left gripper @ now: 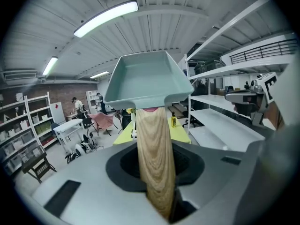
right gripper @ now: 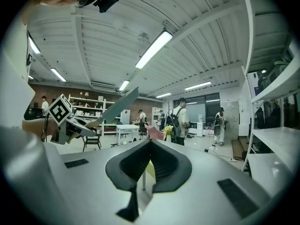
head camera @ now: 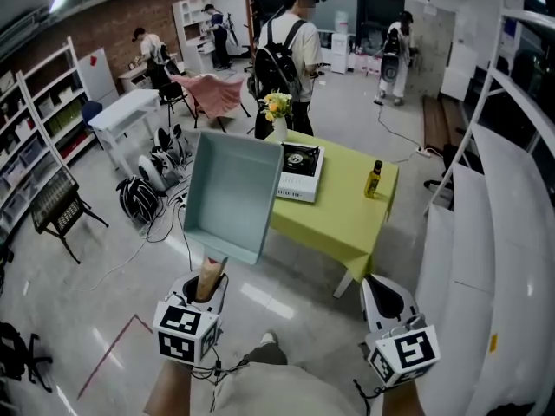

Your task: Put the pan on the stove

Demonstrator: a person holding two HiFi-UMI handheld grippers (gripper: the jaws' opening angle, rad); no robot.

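Note:
A teal square pan (head camera: 227, 193) is held up in the air, tilted, in front of the yellow-green table (head camera: 347, 215). Its wooden handle (head camera: 209, 277) runs down into my left gripper (head camera: 208, 291), which is shut on it. In the left gripper view the handle (left gripper: 154, 158) sits between the jaws and the pan (left gripper: 147, 78) fills the middle. The white portable stove (head camera: 300, 170) rests on the table's left end, partly behind the pan. My right gripper (head camera: 384, 295) is lower right, shut and empty; in its own view the right gripper (right gripper: 150, 143) has its tips together.
A yellow bottle (head camera: 374, 178) and a flower vase (head camera: 277, 115) stand on the table. A person with a backpack (head camera: 290, 50) stands behind it. White shelving (head camera: 503, 232) runs along the right. Bags and cables (head camera: 147, 185) lie on the floor at left.

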